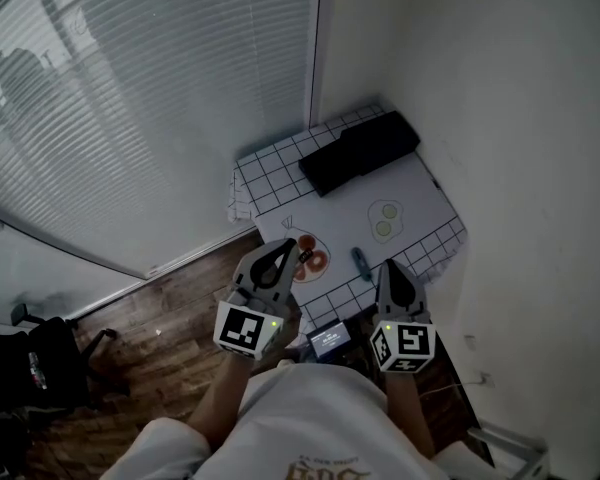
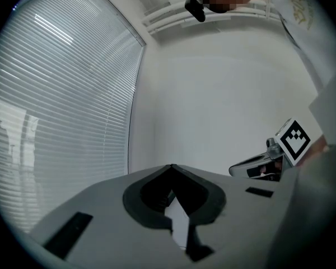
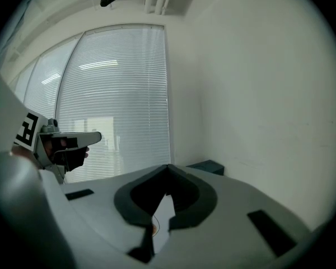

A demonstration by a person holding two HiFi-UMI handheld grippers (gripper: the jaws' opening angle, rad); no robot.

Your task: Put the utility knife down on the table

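Note:
A small dark, elongated thing that looks like the utility knife [image 1: 360, 261] lies on the white table [image 1: 420, 193], between my two grippers and apart from both. My left gripper [image 1: 288, 244] hovers over the table's near edge, just left of the knife. Its jaws meet at the tips with nothing between them [image 2: 171, 166]. My right gripper [image 1: 388, 266] hangs just right of the knife, and it too is shut and empty [image 3: 168, 166]. Both point roughly level toward the far wall, so neither gripper view shows the knife.
The table has a checked cloth with printed fried eggs [image 1: 385, 218] and a red-orange picture [image 1: 310, 254]. A long black case [image 1: 360, 151] lies at its far end. Window blinds [image 1: 150, 88] stand at the left, a white wall at the right, and an office chair [image 1: 40, 363] on the wood floor.

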